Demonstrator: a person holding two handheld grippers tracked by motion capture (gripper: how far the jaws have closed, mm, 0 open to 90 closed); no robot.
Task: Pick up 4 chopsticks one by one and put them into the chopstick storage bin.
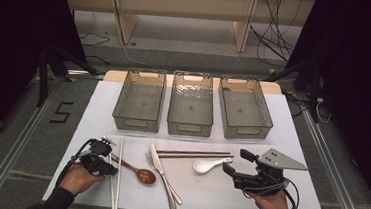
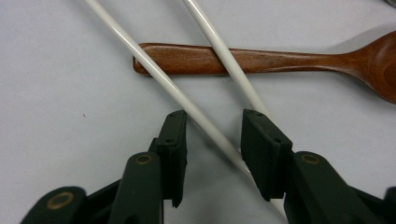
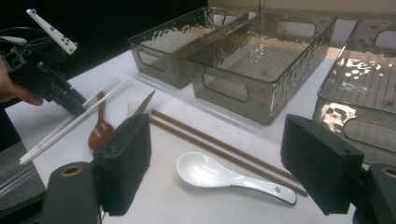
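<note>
White tabletop — three clear bins in a row toward the far edge. Nearer the front edge, from the left: white chopsticks lying across a wooden spoon, then fork and knife crossed, brown chopsticks, white spoon — all flat on the surface.
</note>
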